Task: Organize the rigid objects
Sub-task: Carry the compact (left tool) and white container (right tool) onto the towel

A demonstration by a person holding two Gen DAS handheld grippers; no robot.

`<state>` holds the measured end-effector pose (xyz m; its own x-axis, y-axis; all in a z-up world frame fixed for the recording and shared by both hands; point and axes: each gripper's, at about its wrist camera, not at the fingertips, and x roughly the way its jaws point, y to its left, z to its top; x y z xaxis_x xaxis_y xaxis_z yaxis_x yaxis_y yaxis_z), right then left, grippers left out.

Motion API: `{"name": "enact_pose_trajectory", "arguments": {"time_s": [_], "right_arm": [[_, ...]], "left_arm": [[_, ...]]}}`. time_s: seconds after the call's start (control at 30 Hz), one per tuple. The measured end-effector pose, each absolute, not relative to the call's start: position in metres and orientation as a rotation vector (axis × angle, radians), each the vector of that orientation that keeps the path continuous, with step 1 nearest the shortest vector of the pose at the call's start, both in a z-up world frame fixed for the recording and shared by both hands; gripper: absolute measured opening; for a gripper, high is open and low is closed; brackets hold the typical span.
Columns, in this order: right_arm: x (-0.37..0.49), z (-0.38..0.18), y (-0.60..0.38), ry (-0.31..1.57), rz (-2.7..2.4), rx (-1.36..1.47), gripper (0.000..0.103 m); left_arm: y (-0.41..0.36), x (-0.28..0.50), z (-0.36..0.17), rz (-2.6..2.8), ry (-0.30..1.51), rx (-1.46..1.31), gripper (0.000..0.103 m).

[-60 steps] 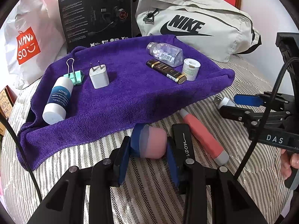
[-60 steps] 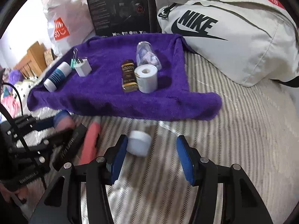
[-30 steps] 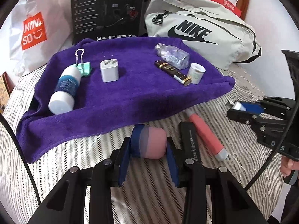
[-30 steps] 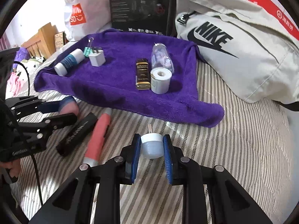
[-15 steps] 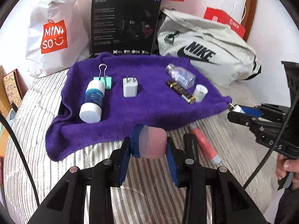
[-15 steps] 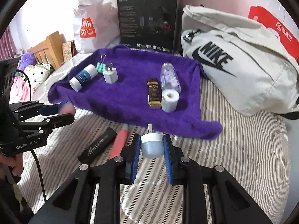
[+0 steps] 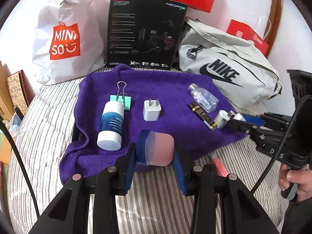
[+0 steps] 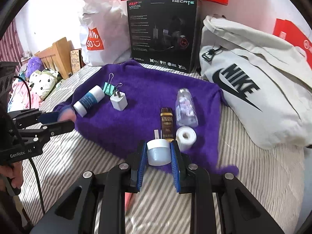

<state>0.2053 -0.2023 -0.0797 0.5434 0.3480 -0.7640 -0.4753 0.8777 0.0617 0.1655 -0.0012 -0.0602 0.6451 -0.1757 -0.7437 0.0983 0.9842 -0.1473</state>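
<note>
Carrying is the step in hand: the left gripper (image 7: 155, 157) is clamped on a pink-and-blue rounded case (image 7: 157, 149), held above the near edge of the purple towel (image 7: 171, 89), and the right gripper (image 8: 158, 157) is clenched on a small white plug adapter (image 8: 158, 152), prongs pointing away, over the towel's near right corner.

Both things look bound for the towel, where the sorted items lie. The next move, I judge, calls for lowering each onto bare cloth: the middle near strip is free for the case, while the adapter needs a spot clear of the white tape roll (image 8: 186, 137) just beyond it.

On the towel lie a white-and-blue bottle (image 7: 111, 125), a teal binder clip (image 7: 121, 99), a white charger plug (image 7: 152, 110), a brown-and-gold lighter-like bar (image 8: 167, 122) and a clear small bottle (image 8: 185, 107) with pale contents I cannot identify.

A pink pen-like tube (image 7: 219, 165) lies off the towel on the striped bedcover (image 7: 48, 120). The grey Nike bag (image 8: 253, 89) stands closed; its contents are hidden.
</note>
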Motion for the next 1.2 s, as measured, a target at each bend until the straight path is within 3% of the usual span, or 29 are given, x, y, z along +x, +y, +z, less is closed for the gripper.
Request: {"name": "enact_pose_trajectory", "arguments": {"time_s": [1.0,1.1,1.13,1.2], "right_arm": [[0.255,-0.133,-0.147,0.992,0.616,-0.184,0.026],[0.256,-0.132,-0.152,0.996,0.629,-0.168,0.032],[0.256,-0.131,-0.156,0.996,0.614,-0.166,0.041],[0.253,-0.128,-0.162,0.988,0.609,-0.156,0.051]], "left_arm": [[0.005,0.227,-0.088,-0.14,0.927,-0.124,0.035],[0.002,0.228,-0.093,-0.15,0.938,-0.121,0.035],[0.0,0.228,-0.094,-0.153,0.941,-0.117,0.035],[-0.004,0.229,-0.097,-0.152,0.946,-0.108,0.035]]}}
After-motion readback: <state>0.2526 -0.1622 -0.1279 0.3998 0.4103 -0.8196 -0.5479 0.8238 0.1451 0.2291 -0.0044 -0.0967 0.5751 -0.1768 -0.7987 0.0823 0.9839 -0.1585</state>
